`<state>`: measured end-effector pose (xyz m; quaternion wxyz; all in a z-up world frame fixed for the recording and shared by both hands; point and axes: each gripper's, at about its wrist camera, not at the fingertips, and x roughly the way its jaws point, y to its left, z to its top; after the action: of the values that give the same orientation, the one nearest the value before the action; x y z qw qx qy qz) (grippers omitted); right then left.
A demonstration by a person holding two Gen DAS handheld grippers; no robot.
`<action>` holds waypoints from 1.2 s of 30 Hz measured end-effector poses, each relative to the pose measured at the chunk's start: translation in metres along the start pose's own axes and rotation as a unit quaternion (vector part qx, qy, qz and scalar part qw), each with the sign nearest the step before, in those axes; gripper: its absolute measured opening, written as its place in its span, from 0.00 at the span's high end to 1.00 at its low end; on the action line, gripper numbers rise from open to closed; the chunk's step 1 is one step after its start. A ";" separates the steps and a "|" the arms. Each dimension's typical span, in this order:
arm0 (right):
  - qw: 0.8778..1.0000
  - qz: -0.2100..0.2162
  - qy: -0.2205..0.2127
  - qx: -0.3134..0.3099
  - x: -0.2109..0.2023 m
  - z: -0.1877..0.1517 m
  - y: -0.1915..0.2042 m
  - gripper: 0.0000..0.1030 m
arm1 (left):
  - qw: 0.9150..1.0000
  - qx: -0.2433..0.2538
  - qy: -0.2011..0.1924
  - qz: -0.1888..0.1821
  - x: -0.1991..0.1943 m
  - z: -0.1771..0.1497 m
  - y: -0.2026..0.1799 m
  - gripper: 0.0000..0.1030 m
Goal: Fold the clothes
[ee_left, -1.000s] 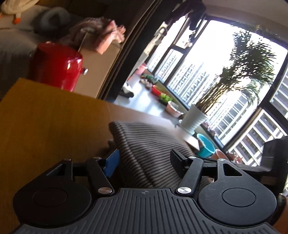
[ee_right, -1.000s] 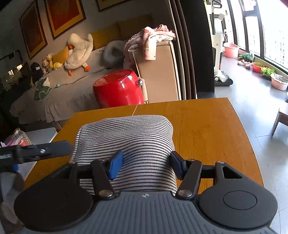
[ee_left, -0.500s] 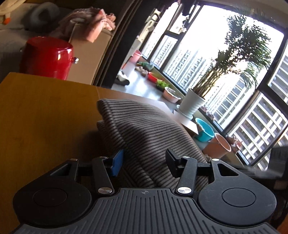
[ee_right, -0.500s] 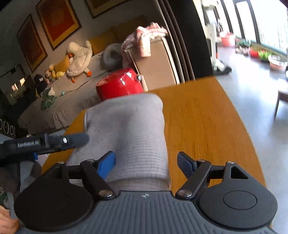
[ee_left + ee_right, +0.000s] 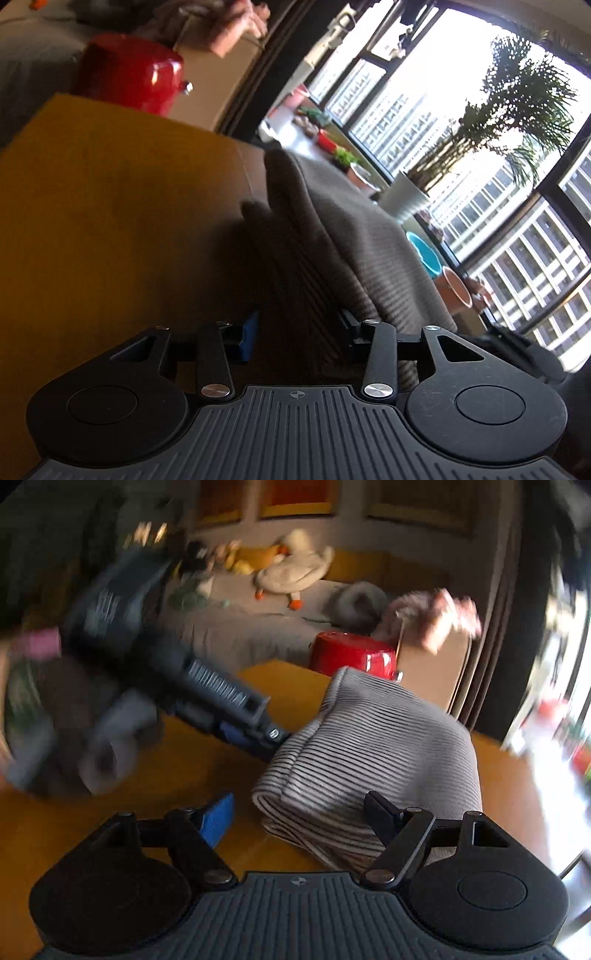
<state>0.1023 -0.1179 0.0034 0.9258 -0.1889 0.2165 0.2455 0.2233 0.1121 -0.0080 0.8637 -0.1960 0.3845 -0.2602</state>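
A: What lies under both claws?
B: The worktop (image 5: pixel 509 790), orange wood. It runs ahead of the left claw (image 5: pixel 297 328) and out to its left, and spreads on both sides of the right claw (image 5: pixel 299 818).

A: And the shirt?
B: The shirt (image 5: pixel 369 746) is a striped grey bundle, folded in layers and heaped on the worktop. It sits straight ahead of the right claw and leans toward that claw's right finger. In the left view the shirt (image 5: pixel 343 243) rises in front of the left claw and to its right.

A: Left claw?
B: Its jaws have just been closing with the cloth's edge between them. Shadow hides the pads, so I cannot tell whether they pinch it.

A: Right claw?
B: Its jaws have just been closing too, yet they stand apart. The blue finger (image 5: pixel 218 818) hangs over bare wood, clear of the cloth; the black one lies against the folds.

A: Anything beyond?
B: A red pot (image 5: pixel 351 657), past the worktop's far edge, ahead of the right claw.
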 end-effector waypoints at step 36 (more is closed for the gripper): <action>0.971 -0.004 -0.009 0.239 -0.032 0.016 -0.129 0.23 | 0.999 0.033 -0.005 0.016 0.029 0.027 -0.028 0.46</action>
<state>0.1510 -0.2269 0.0635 0.9470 0.0394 0.2603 0.1840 0.2517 0.0765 0.0078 0.8759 -0.1627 0.3742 -0.2574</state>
